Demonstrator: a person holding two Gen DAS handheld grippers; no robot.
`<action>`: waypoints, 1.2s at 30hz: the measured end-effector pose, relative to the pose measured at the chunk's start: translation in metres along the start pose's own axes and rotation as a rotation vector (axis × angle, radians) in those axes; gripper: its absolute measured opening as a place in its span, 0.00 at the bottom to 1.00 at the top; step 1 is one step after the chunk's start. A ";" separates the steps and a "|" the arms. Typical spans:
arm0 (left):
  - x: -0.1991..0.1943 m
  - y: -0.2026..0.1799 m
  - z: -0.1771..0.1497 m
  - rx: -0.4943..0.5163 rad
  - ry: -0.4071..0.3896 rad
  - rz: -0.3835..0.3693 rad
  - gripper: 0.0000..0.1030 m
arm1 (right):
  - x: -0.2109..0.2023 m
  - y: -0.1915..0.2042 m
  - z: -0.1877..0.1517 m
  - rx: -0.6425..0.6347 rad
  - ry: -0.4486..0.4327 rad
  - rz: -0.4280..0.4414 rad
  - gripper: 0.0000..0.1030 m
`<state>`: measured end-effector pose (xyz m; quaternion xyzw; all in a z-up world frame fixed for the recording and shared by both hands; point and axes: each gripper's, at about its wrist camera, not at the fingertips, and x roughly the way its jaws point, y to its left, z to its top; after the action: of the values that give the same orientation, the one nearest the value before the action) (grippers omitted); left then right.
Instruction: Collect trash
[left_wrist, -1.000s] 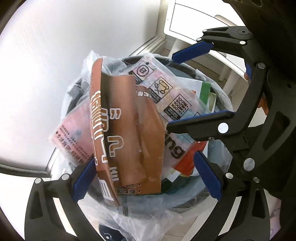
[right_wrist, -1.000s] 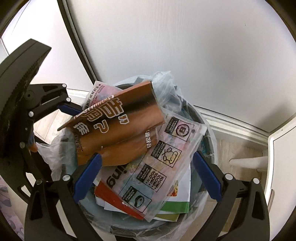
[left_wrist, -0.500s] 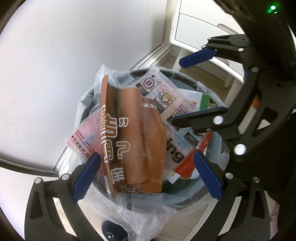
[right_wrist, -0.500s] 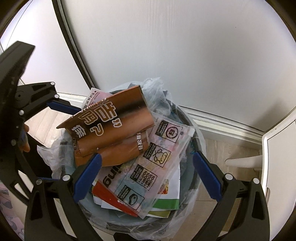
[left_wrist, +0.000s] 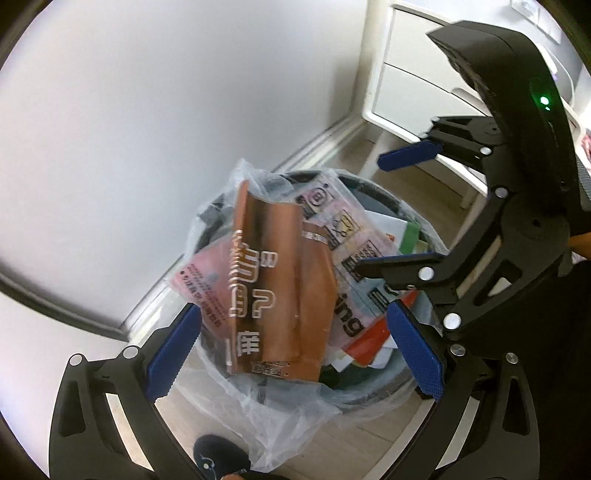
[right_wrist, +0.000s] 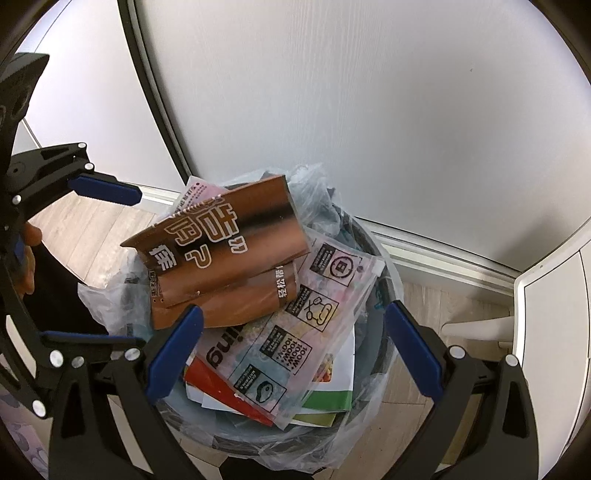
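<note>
A round dark trash bin (left_wrist: 373, 393) (right_wrist: 384, 354) lined with a clear plastic bag stands on the floor against a white wall, stuffed with wrappers. A brown wrapper with white characters (left_wrist: 280, 291) (right_wrist: 225, 258) lies on top, over a pink printed pouch (left_wrist: 343, 229) (right_wrist: 295, 339). My left gripper (left_wrist: 293, 356) is open and empty above the near side of the bin; it also shows at the left of the right wrist view (right_wrist: 99, 266). My right gripper (right_wrist: 293, 354) is open and empty above the bin; it also shows at the right of the left wrist view (left_wrist: 402, 206).
A white wall with a baseboard (right_wrist: 436, 258) runs behind the bin. A white drawer cabinet on legs (left_wrist: 417, 92) (right_wrist: 554, 314) stands to the bin's right. The floor (right_wrist: 92, 225) is light wood. A dark shoe tip (left_wrist: 218, 458) is at the bottom of the left wrist view.
Both grippers have risen and pulled back from the bin, which looks smaller now. Both stayed open and empty. The trash in the bin has not moved.
</note>
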<state>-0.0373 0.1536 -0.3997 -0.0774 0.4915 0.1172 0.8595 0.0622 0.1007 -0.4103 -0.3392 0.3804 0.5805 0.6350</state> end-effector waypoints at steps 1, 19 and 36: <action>0.000 0.002 0.000 -0.010 0.003 0.013 0.94 | -0.001 0.000 0.000 -0.001 -0.002 0.001 0.93; 0.010 0.007 -0.005 -0.110 0.031 0.047 0.94 | 0.000 0.000 -0.001 -0.003 -0.004 -0.005 0.93; 0.028 0.013 -0.009 -0.140 0.111 0.095 0.94 | 0.005 0.001 0.002 0.003 0.001 -0.007 0.93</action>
<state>-0.0351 0.1676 -0.4284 -0.1205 0.5320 0.1874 0.8169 0.0615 0.1052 -0.4141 -0.3396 0.3804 0.5776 0.6374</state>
